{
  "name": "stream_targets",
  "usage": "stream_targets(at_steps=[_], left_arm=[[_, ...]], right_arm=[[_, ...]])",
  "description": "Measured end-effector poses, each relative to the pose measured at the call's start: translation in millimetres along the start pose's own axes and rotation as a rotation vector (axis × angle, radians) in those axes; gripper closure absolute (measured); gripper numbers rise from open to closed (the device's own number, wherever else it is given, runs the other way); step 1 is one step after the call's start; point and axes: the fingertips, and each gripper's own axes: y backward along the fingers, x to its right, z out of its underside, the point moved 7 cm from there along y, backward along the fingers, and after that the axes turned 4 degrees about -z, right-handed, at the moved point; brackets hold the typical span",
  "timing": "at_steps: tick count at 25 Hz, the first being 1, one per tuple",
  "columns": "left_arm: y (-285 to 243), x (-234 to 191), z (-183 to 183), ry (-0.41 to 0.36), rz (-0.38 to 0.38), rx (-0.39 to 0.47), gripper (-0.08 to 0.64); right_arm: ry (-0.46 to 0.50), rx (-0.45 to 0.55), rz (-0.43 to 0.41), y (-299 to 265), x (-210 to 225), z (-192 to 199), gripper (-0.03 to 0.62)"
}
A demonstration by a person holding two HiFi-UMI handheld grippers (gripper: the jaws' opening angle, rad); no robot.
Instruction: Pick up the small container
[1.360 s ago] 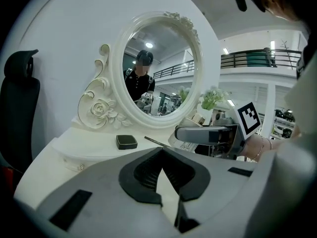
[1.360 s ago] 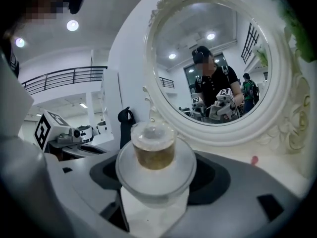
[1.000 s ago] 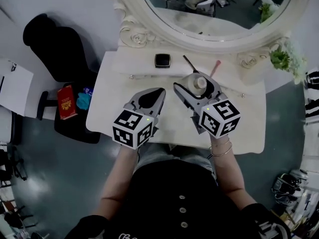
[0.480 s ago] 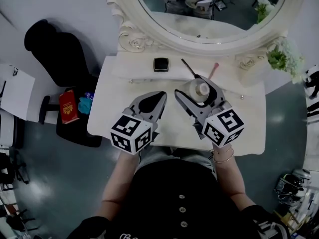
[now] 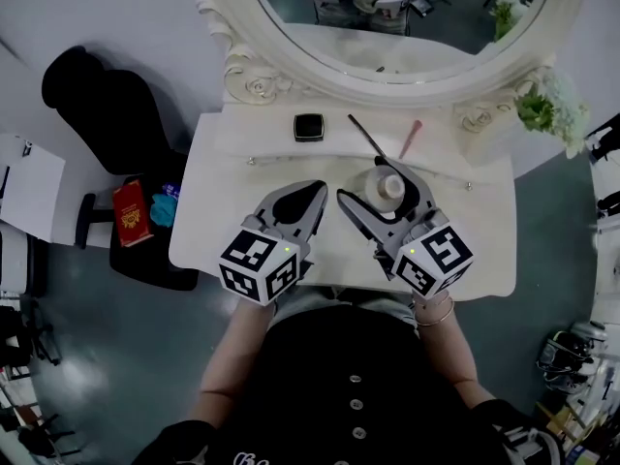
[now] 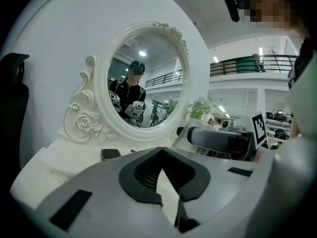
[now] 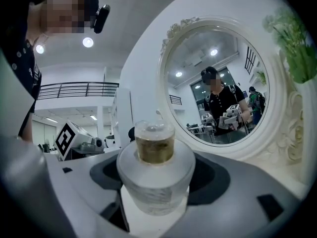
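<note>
The small container (image 5: 390, 184), a round whitish jar with a clear cap over amber contents, sits between the jaws of my right gripper (image 5: 378, 188), which is shut on it above the white vanity table (image 5: 218, 216). The right gripper view shows the same jar (image 7: 154, 167) filling the gap of that gripper (image 7: 156, 195), both pads against its sides. My left gripper (image 5: 314, 192) hovers just to the left over the table, shut with nothing in it. Its pads (image 6: 143, 175) meet at the tip in the left gripper view.
A black compact (image 5: 309, 126), a dark brush (image 5: 366, 136) and a pink stick (image 5: 411, 139) lie at the back of the table under the oval mirror (image 5: 291, 61). A green plant (image 5: 538, 112) stands at the back right. A black chair (image 5: 107, 105) and a red book (image 5: 131, 213) are on the left.
My right gripper has drawn back toward the person with the container, away from the brush and compact. The left gripper has stayed beside it, still shut.
</note>
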Motion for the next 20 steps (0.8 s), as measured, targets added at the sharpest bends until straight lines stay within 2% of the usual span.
stream_targets(at_steps=[20], left_arm=[[1.6,3.9,30.8,0.007,0.018,-0.1,0.548]], right_arm=[[-0.026,-0.049,0.004,9.9,-6.9,25.6,0.253]])
